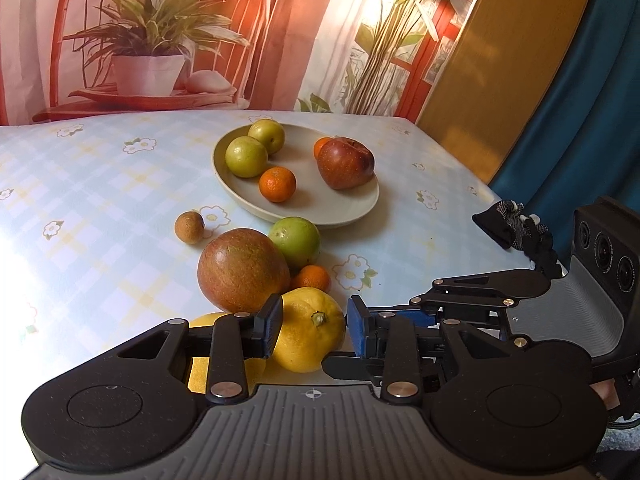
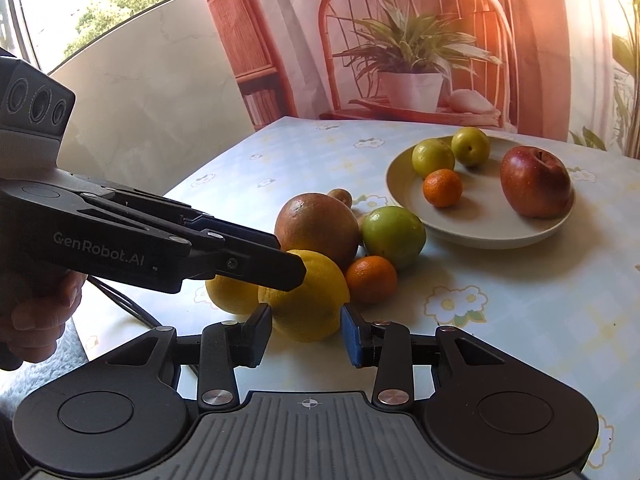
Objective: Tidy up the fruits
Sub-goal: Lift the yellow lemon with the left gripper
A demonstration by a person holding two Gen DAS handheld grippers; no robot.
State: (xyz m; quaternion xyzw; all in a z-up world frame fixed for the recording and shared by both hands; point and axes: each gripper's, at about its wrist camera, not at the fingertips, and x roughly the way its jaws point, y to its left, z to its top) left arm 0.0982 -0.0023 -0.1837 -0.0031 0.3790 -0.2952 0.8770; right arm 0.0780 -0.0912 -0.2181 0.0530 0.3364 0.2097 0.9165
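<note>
A beige plate (image 1: 352, 210) (image 2: 404, 196) holds two green plums (image 1: 246, 156), mandarins (image 1: 277, 184) and a red apple (image 1: 346, 163) (image 2: 536, 181). Loose on the table lie a large reddish-brown fruit (image 1: 242, 270) (image 2: 316, 226), a green fruit (image 1: 296, 240) (image 2: 394, 236), a mandarin (image 1: 312, 278) (image 2: 371, 279), a small brown fruit (image 1: 189, 227) and two lemons. My left gripper (image 1: 314, 330) has its pads on both sides of the near lemon (image 1: 310, 330) (image 2: 316, 300). My right gripper (image 2: 306, 334) is open, its fingers flanking the same lemon from the front. The second lemon (image 1: 200, 364) (image 2: 230, 294) lies beside it.
The table has a pale blue checked cloth with flowers (image 1: 100, 200) (image 2: 540, 320). A printed backdrop with a plant and chair stands behind it (image 1: 152, 40). The table's right edge runs by a blue curtain (image 1: 580, 120). The left edge and a cable show in the right wrist view (image 2: 120, 304).
</note>
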